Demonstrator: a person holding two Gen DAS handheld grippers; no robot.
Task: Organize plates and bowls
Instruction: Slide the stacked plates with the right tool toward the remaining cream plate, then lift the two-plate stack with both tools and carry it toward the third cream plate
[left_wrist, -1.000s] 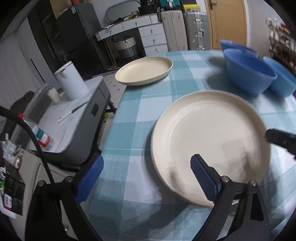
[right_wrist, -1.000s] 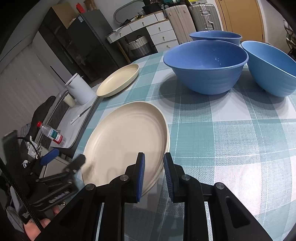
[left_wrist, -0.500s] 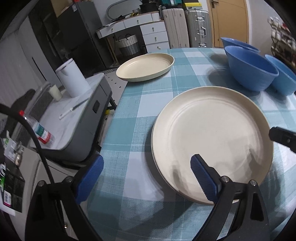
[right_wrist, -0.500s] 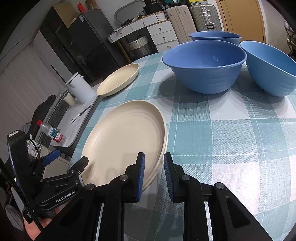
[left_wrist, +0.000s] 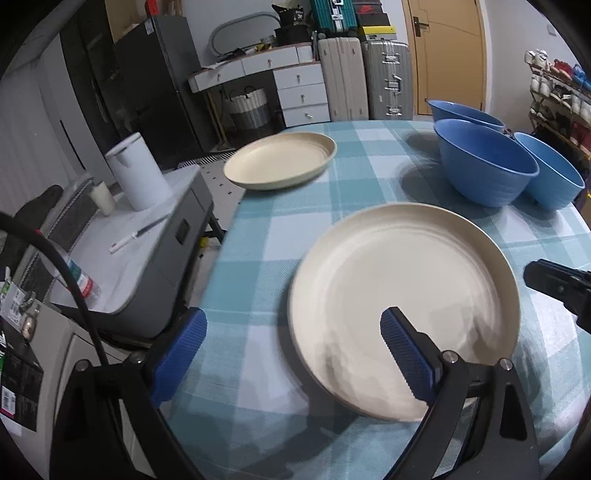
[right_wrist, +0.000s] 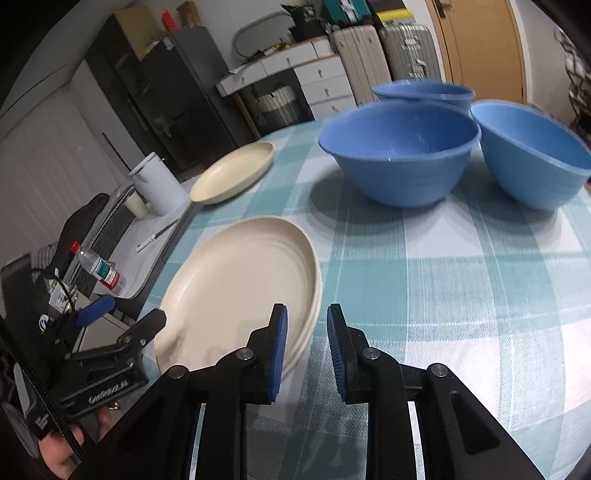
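A: Left gripper (left_wrist: 293, 345) sat low at the near left table edge, jaws spread wide. Its left pad hung over the edge, its right pad over the near part of the near cream plate (left_wrist: 402, 306). Nothing was pinched between them. A hand (right_wrist: 59, 456) showed under it in the right wrist view.

B: And the near cream plate?

A: Flat on the teal checked tablecloth (left_wrist: 280, 229), near side of the table, left of centre. From the right wrist view its edge looked layered, possibly more than one plate; could not tell.

B: Right gripper?

A: Right gripper (right_wrist: 306, 350) was just right of that plate, jaws drawn close with a narrow gap left. The plate's right rim lay behind its left pad; whether the rim sat in the gap or touched a pad could not be told, and no pinch was visible.

B: Further back?

A: Far cream plate (left_wrist: 280, 160) lay at the far left edge, well apart from the near one. On the far right stood three blue bowls: middle bowl (left_wrist: 484, 162) nearest, back bowl (left_wrist: 461, 112) just behind it, right bowl (left_wrist: 554, 170) beside it, tilted.

B: Off the table?

A: A white canister (left_wrist: 135, 171) and a water bottle (right_wrist: 98, 267) on a grey unit at left.
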